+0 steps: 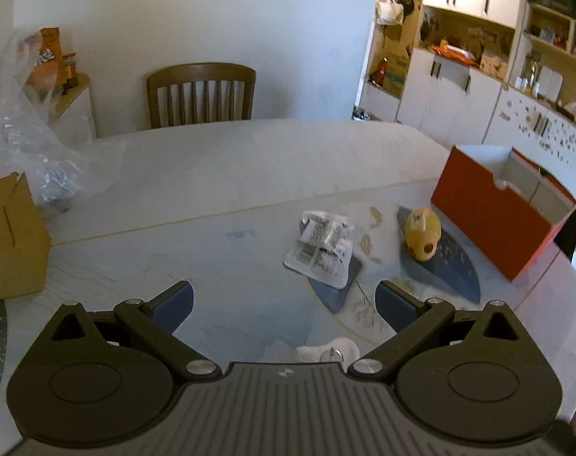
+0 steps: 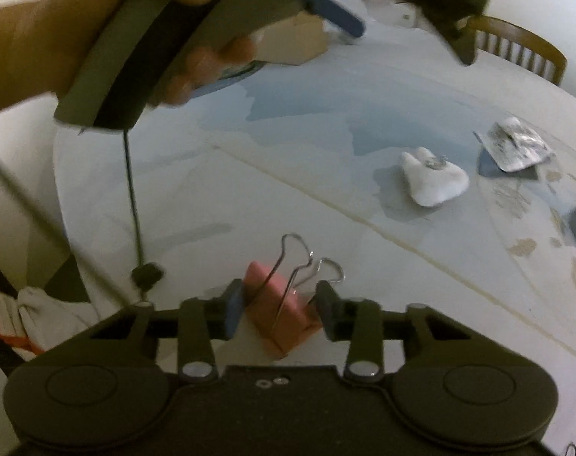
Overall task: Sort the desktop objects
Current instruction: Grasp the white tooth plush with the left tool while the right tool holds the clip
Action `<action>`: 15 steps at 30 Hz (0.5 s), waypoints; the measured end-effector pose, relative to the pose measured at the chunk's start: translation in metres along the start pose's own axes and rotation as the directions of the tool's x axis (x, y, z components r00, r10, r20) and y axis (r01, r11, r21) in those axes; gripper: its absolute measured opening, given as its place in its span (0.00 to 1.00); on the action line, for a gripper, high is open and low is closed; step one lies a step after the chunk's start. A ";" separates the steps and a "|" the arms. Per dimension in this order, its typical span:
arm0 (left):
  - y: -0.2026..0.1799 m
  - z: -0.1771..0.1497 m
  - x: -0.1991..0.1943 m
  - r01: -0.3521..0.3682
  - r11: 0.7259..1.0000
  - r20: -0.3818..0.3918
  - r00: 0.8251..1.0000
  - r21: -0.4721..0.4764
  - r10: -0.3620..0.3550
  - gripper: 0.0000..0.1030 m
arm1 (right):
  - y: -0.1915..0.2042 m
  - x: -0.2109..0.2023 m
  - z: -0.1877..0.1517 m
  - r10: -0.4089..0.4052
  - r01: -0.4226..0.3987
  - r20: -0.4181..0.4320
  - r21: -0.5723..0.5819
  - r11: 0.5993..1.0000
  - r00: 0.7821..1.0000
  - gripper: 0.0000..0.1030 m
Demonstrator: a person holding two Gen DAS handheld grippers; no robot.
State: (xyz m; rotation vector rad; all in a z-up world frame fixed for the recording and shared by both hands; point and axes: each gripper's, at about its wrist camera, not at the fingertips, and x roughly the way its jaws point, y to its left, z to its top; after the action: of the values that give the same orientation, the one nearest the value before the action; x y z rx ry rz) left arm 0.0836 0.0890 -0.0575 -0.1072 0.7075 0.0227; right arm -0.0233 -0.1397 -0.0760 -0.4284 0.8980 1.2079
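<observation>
In the right wrist view my right gripper [image 2: 280, 304] is shut on a pink binder clip [image 2: 284, 319] low over the white table [image 2: 250, 197], with a pad against each side. The clip's wire handles stick up ahead of the pads. My left gripper [image 1: 284, 300] stands wide open over the table with nothing between its fingers. A small white soft item with a metal ring [image 1: 325, 349] lies just under it, partly hidden by the gripper body. Further right lie a silver foil pack [image 1: 322, 247] and a yellow rounded toy [image 1: 422, 235].
An open red box [image 1: 493, 209] stands at the right edge of the table, and a cardboard box [image 1: 10, 239] at the left. A clear plastic bag [image 1: 33, 133] sits at the back left, and a wooden chair [image 1: 200, 95] behind the table. A hand [image 2: 41, 38] holds the left gripper.
</observation>
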 end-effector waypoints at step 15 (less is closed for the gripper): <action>-0.031 -0.028 0.031 0.069 0.992 -0.073 0.995 0.101 -0.061 1.00 | -0.072 -0.031 -0.014 -0.185 0.181 0.017 0.147 0.972 0.983 0.27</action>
State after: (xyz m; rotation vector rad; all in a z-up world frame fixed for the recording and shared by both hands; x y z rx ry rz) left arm 0.0905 0.0546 -0.0958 -0.0318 0.7736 -0.0806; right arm 0.0361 -0.1923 -0.0720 -0.3669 0.8935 0.9713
